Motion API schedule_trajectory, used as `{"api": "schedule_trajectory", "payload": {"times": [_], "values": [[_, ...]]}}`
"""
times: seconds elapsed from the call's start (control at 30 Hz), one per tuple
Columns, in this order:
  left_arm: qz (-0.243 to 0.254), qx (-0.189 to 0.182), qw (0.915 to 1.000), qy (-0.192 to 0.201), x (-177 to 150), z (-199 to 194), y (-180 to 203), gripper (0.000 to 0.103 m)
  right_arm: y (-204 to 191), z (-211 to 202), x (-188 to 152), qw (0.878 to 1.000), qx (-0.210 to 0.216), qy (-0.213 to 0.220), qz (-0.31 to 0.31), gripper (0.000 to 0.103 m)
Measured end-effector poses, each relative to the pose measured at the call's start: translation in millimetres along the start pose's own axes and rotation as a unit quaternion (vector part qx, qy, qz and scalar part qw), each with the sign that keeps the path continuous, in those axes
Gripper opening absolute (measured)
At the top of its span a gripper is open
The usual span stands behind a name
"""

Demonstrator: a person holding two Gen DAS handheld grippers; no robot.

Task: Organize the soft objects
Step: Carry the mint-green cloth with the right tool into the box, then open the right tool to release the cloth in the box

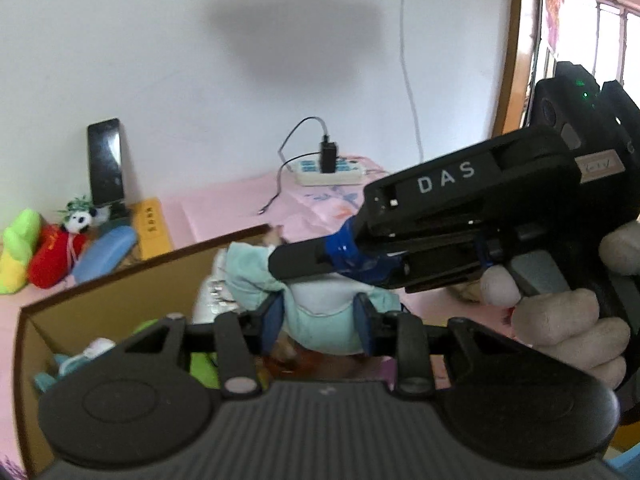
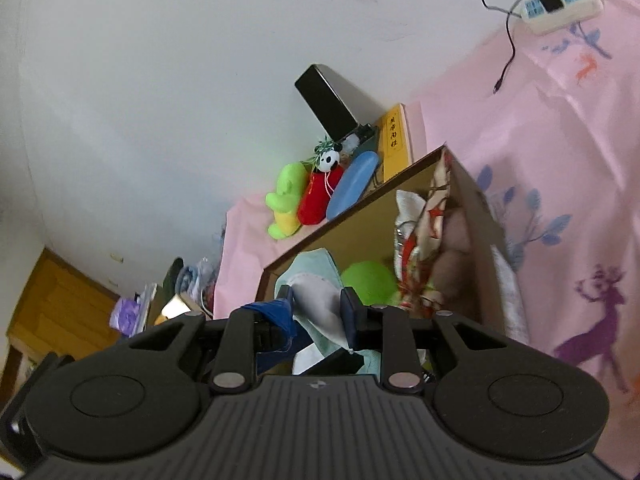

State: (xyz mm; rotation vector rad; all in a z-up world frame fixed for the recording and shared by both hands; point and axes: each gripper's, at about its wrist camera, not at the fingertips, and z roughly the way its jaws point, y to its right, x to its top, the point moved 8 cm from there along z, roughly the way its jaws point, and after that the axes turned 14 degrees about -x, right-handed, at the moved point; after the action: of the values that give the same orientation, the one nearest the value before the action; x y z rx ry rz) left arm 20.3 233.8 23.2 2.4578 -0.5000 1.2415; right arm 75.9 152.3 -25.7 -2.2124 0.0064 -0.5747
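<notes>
One "DAS" label on right tongs (image 1: pixel 280 264)

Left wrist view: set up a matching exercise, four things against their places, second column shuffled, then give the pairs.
Things:
1. phone
2. charger
3. panda toy
4. pale blue soft toy

Places:
A. plugged into the power strip
B. between the left gripper pads, over the cardboard box
C. propped upright against the wall
D. on top of the red plush, near the wall

Pairs: 1-C, 2-A, 3-D, 4-B
</notes>
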Motion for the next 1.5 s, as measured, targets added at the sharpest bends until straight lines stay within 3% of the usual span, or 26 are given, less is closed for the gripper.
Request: {"api": "schedule_trajectory", "payload": {"times": [0.4, 0.5, 0.67, 0.8, 0.9, 1.07, 1.23, 1.5], "values": [[-0.005, 0.02, 0.9991, -0.037, -9, 18, -68, 0.033, -2, 64, 5, 0.996, -0.02, -0.006, 0.086, 0.008], [-0.011, 0.025, 0.998, -0.057, -18, 30, -83, 0.039, 3, 79, 3, 0.995, -0.042, -0.007, 0.085, 0.008], [-0.021, 0.039, 0.9952, -0.087, -31, 49, -102, 0.039, 14, 96, 0, 0.995, -0.091, -0.005, 0.05, 0.007], [-0.031, 0.053, 0.9935, -0.096, -30, 55, -111, 0.041, 17, 99, 3, 0.994, -0.106, 0.005, 0.021, 0.005], [-0.046, 0.065, 0.9889, -0.126, -37, 64, -119, 0.042, 16, 99, 1, 0.993, -0.119, 0.009, -0.009, 0.006], [-0.063, 0.084, 0.9859, -0.13, -40, 62, -124, 0.052, 17, 91, -2, 0.992, -0.119, 0.008, -0.025, 0.009], [-0.039, 0.128, 0.9809, -0.141, -39, 58, -121, 0.064, 16, 84, -4, 0.991, -0.13, 0.004, -0.043, 0.009], [-0.058, 0.145, 0.9779, -0.139, -40, 40, -116, 0.064, 19, 63, -6, 0.992, -0.118, 0.011, -0.032, 0.009]]}}
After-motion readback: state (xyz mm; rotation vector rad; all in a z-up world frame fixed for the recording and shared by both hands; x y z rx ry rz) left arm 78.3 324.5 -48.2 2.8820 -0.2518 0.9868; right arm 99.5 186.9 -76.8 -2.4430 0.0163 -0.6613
